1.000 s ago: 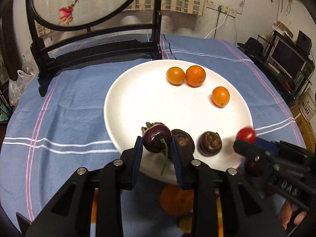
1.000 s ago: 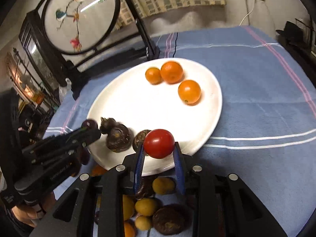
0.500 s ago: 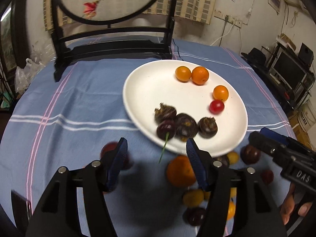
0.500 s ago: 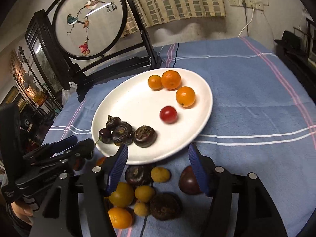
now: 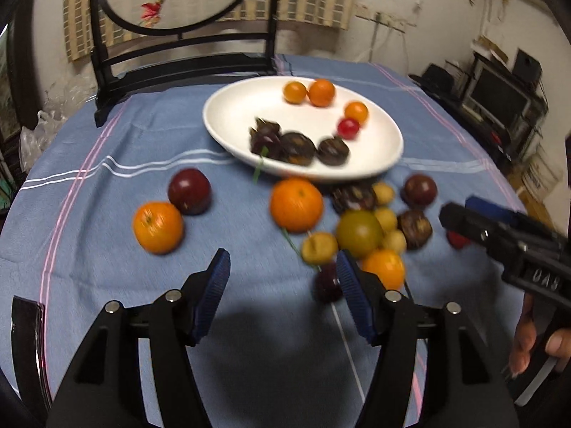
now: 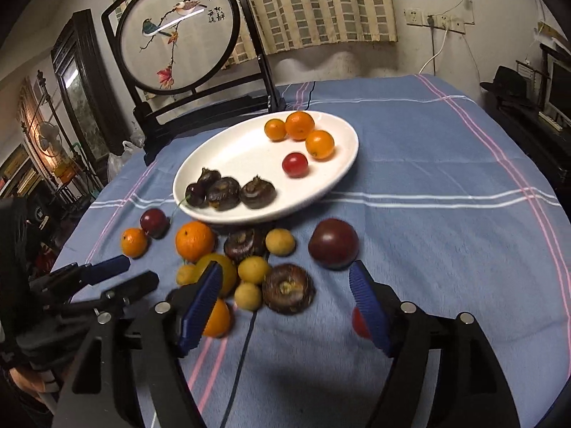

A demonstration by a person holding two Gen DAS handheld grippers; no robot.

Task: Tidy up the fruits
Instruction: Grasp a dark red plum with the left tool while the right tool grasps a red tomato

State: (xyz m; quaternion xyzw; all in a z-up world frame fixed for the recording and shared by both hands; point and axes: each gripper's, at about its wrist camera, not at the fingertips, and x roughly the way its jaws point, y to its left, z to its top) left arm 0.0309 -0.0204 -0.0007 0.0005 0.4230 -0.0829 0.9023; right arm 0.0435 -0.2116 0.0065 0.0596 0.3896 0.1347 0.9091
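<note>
A white plate [image 5: 235, 114] [image 6: 242, 157] on the blue cloth holds three small oranges, a red cherry tomato [image 6: 294, 164], a dark cherry [image 6: 195, 194] with its stem over the rim, and dark chestnut-like fruits. Nearer to me lies a loose heap: a large orange [image 5: 296, 204], a plum [image 5: 189, 190], yellow fruits and a big dark tomato [image 6: 333, 243]. My left gripper [image 5: 282, 267] [image 6: 139, 271] hovers open and empty over the cloth. The jaws of my right gripper [image 6: 285, 274] [image 5: 460, 210] are opening above the heap and grip nothing.
A black stand with a round embroidered screen [image 6: 178, 35] rises behind the plate. The round table drops away at the right, where a TV and shelves [image 5: 499, 96] stand. A person's fingers [image 5: 524, 339] hold the right gripper's handle.
Both grippers let go: the cherry and the cherry tomato now lie on the plate. Both pulled back toward the near edge, their jaws spread wide.
</note>
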